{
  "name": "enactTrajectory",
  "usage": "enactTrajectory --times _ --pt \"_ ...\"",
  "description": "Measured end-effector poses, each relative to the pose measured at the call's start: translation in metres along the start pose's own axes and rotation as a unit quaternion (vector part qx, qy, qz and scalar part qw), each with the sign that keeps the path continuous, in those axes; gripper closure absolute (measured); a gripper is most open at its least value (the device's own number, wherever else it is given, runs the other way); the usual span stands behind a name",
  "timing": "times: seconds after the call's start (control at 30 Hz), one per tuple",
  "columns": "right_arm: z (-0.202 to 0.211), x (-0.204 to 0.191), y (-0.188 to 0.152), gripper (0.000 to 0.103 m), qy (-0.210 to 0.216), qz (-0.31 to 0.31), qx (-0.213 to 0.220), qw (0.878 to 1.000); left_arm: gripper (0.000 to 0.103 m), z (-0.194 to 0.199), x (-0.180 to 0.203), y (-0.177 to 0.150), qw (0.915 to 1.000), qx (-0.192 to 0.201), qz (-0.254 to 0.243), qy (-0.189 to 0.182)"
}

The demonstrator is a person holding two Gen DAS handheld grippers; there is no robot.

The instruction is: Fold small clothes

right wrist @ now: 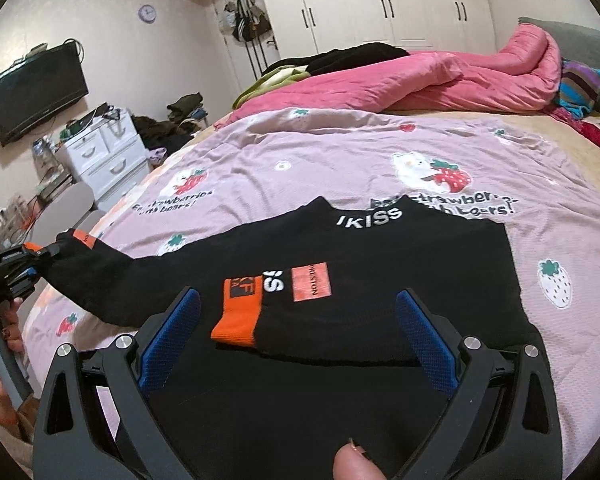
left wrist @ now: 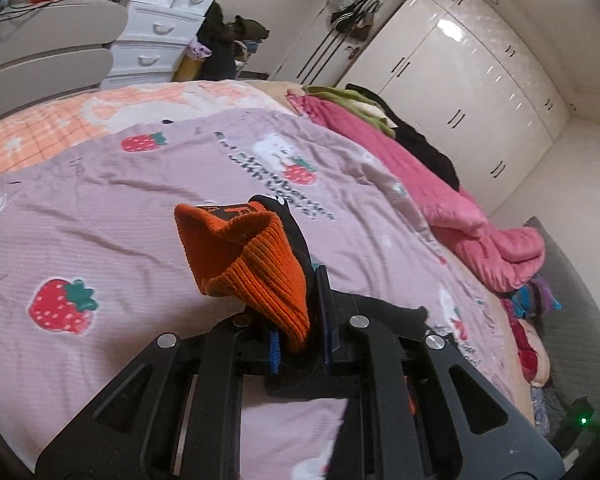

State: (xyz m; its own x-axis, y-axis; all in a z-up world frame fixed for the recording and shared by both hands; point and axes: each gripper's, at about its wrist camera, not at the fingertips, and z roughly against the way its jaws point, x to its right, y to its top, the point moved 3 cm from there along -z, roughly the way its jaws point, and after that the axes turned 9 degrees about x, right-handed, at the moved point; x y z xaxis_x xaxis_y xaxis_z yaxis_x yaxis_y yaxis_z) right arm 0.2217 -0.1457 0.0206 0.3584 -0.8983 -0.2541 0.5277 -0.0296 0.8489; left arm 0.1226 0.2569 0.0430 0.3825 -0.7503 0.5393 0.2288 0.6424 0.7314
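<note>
L gripper fingers pinched shut on the orange ribbed cuff of the black knit jumper, its sleeve stretched out left of the body on the bed. R gripper fingers wide apart, empty, jumper body right ahead between them; other cuff prob. already folded in.

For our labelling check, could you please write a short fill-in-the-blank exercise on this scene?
1. The left gripper is shut on the sweater's ____ cuff.
2. The right gripper stands ____ above the black sweater.
3. The bedsheet is printed with ____.

Missing words: orange; open; strawberries
</note>
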Motion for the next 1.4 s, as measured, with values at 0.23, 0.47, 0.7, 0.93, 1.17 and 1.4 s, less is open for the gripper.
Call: enactTrajectory --times 0.23,0.47,0.7,0.93,1.17,1.4 --pt "0.004 0.014 0.004 0.005 -0.012 -0.011 0.004 1.000 0.096 -0.003 0.030 -0.006 0.9996 -0.005 0.001 -0.026" --pt "0.009 0.030 0.007 0.005 -0.022 -0.026 0.008 0.999 0.097 -0.006 0.056 -0.014 0.9989 -0.008 -0.005 -0.046" --pt "0.017 0.048 0.011 0.005 -0.032 -0.039 0.017 0.999 0.097 -0.012 0.079 -0.025 0.9978 -0.016 -0.012 -0.063" --pt "0.022 0.065 0.012 0.005 -0.044 -0.048 0.018 0.998 0.097 -0.014 0.116 -0.041 0.9947 -0.026 -0.033 -0.094" --pt "0.030 0.082 0.009 0.005 -0.058 -0.052 0.021 0.997 0.097 -0.024 0.144 -0.058 0.9914 -0.040 -0.037 -0.119" --pt "0.037 0.106 0.001 0.005 -0.075 -0.061 0.019 0.995 0.097 -0.036 0.172 -0.079 0.9876 -0.050 -0.059 -0.137"
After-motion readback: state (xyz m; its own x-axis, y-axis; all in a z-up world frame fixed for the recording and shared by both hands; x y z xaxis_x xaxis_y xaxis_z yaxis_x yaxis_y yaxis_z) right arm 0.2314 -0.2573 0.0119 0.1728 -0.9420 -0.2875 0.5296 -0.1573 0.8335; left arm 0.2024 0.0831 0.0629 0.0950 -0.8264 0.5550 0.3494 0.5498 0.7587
